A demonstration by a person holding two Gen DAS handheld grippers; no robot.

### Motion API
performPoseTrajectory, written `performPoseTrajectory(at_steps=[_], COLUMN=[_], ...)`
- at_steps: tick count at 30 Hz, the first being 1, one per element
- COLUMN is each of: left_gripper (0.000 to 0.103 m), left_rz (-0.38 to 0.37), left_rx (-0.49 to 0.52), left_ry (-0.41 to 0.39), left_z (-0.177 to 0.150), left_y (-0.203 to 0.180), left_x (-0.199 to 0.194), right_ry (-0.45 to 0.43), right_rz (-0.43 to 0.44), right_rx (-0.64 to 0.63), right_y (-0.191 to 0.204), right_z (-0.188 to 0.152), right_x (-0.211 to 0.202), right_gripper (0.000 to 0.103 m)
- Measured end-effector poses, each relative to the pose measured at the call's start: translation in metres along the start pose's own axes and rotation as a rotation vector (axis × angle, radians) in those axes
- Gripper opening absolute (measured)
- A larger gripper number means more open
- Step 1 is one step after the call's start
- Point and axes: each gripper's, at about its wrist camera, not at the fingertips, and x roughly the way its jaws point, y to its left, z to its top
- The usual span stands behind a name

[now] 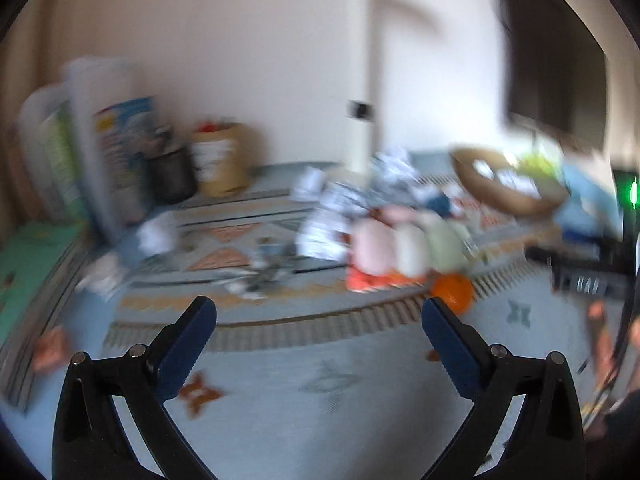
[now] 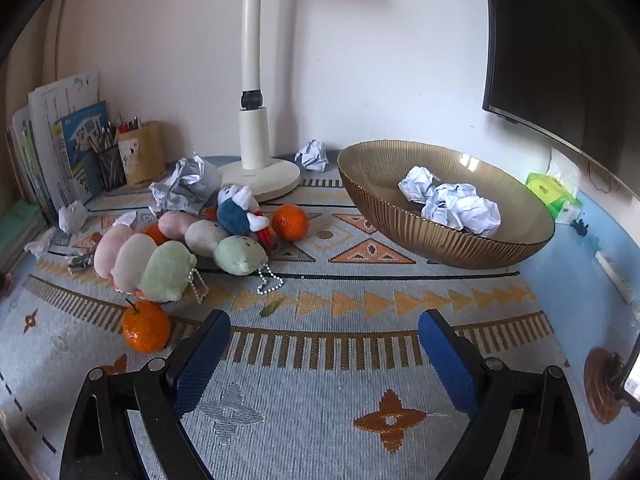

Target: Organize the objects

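A brown ribbed bowl [image 2: 440, 236] stands at the right and holds crumpled paper balls [image 2: 456, 202]. A pile of plush toys [image 2: 168, 256] lies at the left, with oranges beside it [image 2: 146, 330] [image 2: 290, 222]. More crumpled paper lies near the lamp [image 2: 186, 188] [image 2: 312, 155]. My right gripper [image 2: 324, 324] is open and empty above the patterned cloth [image 2: 320, 420]. The left wrist view is blurred; my left gripper [image 1: 320, 312] is open and empty, with the plush toys [image 1: 404, 246], an orange [image 1: 452, 292] and the bowl [image 1: 508, 184] ahead of it.
A white lamp base [image 2: 260, 176] stands at the back. Books [image 2: 68, 148] and pencil holders [image 2: 136, 156] line the back left wall. A monitor [image 2: 560, 48] hangs at the right, with a green tissue pack [image 2: 552, 192] below it.
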Motion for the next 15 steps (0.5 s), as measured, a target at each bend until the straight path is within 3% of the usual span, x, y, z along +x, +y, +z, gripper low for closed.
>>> performPoseTrajectory(at_steps=[3,8,10,15], left_gripper=[0.102,0.102,0.102,0.102], left_rz=[0.010,-0.087,-0.086,-0.067], left_rx=[0.082,-0.078,-0.133,-0.100], left_ry=[0.035,0.093,0.097,0.078], left_z=[-0.003,-0.007,-0.008,-0.009], left_y=[-0.016,0.011,0.020,0.013], left_x=[0.018,0.027,0.027,0.025], right_ry=[0.007,0.014,0.018,0.033], right_rz=[-0.006,-0.018,-0.022,-0.020], right_rx=[-0.012,-0.018,-0.019,-0.030], right_y=[0.002,0.004,0.004,0.005], right_z=[-0.001,-0.001,-0.001,-0.001], right_x=[0.002,0.004,0.004,0.008], right_gripper=[0.094,0.094,0.094,0.095])
